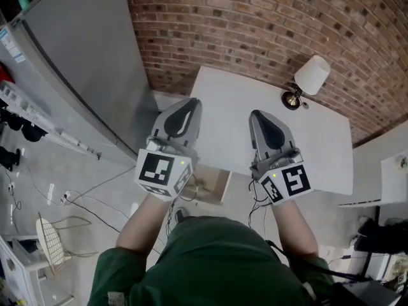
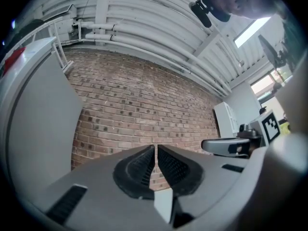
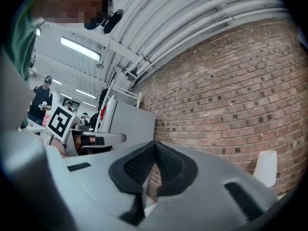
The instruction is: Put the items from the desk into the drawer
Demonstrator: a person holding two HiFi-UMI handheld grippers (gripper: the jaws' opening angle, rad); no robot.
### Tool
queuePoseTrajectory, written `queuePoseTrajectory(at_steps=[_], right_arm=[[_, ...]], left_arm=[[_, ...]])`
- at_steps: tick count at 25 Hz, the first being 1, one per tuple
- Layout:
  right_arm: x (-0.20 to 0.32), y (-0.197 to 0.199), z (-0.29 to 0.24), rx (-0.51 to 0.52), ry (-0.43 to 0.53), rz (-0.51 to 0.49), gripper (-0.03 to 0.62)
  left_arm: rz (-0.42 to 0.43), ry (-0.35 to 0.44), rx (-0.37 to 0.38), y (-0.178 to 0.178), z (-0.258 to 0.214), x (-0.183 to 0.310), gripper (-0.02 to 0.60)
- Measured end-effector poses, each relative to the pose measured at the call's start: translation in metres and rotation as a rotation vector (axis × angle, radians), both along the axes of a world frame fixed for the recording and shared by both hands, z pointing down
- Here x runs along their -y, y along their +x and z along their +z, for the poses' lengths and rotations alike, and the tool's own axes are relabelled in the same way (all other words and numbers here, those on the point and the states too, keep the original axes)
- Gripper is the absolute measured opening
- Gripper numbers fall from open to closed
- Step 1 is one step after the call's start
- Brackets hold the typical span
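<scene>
The left tongs [image 1: 187, 107] are clenched: in the left gripper view the two ribbed pads of the left tongs [image 2: 156, 152] stand tip to tip with only a hairline slit between them and nothing in it. The right tongs [image 1: 262, 117] are clenched as well, and in the right gripper view the right tongs [image 3: 155, 146] meet at their tips on nothing. Both pairs point toward 12 o'clock, side by side and apart, held above the near part of the white worktop [image 1: 319, 155].

The only item seen on the worktop is a small lamp [image 1: 310, 79] with a white shade and a brass-coloured base, upright near the far edge, at about 1 o'clock from the right tongs and well apart from them; its shade [image 3: 265, 168] shows at the lower right of the right gripper view. The drawer [image 1: 217, 185] stands open under the near edge of the worktop, at 5 o'clock from the left tongs and 7 o'clock from the right; what lies in it cannot be made out.

Beyond the worktop, at 12 o'clock, rises a brick wall [image 1: 255, 24], with a grey partition [image 1: 83, 56] at 10 o'clock
</scene>
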State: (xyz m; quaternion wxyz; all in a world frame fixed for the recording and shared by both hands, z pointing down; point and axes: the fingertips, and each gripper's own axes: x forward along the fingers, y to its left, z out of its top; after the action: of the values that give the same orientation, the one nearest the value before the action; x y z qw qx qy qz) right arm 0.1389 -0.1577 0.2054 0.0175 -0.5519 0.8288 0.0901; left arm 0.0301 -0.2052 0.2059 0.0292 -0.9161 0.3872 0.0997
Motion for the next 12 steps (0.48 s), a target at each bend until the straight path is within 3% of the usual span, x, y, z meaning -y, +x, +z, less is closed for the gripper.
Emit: queuePoseTrajectory(at_steps=[12], right_arm=[[0.001,0.013,0.008,0.065,-0.041,0.012,0.003]], left_arm=[[0.032,0.014,0.006,0.012,0.0,-0.002,0.02]])
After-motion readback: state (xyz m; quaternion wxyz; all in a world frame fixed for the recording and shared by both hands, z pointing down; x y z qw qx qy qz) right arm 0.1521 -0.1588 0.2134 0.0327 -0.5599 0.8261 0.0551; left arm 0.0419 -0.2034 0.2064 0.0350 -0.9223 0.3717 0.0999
